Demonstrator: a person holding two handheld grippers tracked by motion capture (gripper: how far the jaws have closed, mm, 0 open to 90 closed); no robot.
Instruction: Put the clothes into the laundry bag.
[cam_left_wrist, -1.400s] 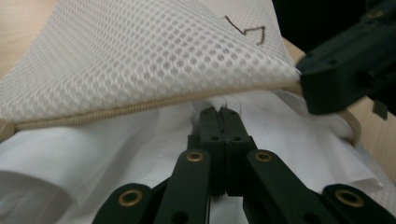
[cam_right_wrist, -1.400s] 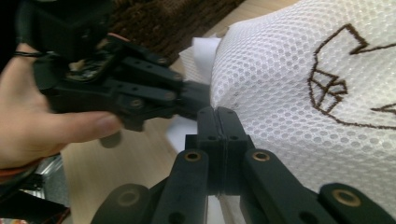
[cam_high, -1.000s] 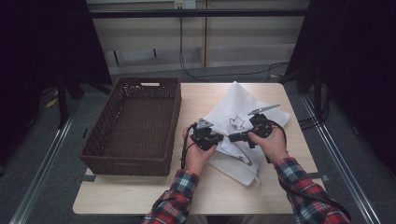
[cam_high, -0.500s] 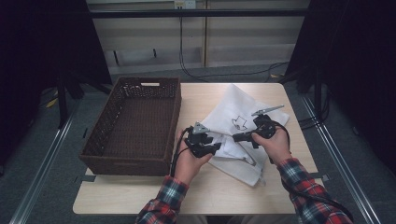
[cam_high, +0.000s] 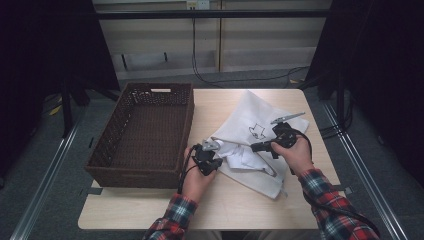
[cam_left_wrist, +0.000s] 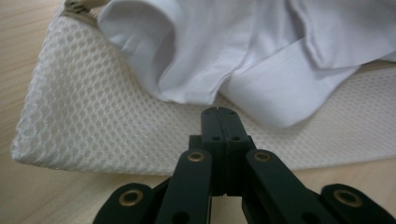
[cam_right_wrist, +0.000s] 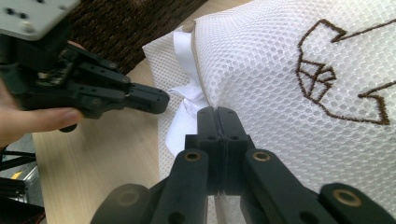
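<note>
Scene: a person at a pale wooden worktop (cam_high: 150, 210) works a two-fingered black tool in each hand over a white mesh laundry bag (cam_high: 260, 172) with a brown embroidered emblem; a dark brown woven wicker basket (cam_high: 142, 132) stands just beside the bag on the left.
Garment: a white cloth garment (cam_left_wrist: 261, 60) spills from the bag's mouth, lying on the mesh at the bag's left edge.
Left gripper (cam_left_wrist: 218, 114): its fingers have just been closing and now meet with nothing between them, resting at the mesh just short of the garment's folds, which lie directly ahead.
Right gripper (cam_right_wrist: 217, 114): fingers pressed together, tips at the bag's upper layer near the opening seam; whether mesh is pinched, I cannot tell.
Key relation: the bag's long axis runs diagonally away toward the far right; the left hand (cam_high: 196, 180) is nearer the garment.
</note>
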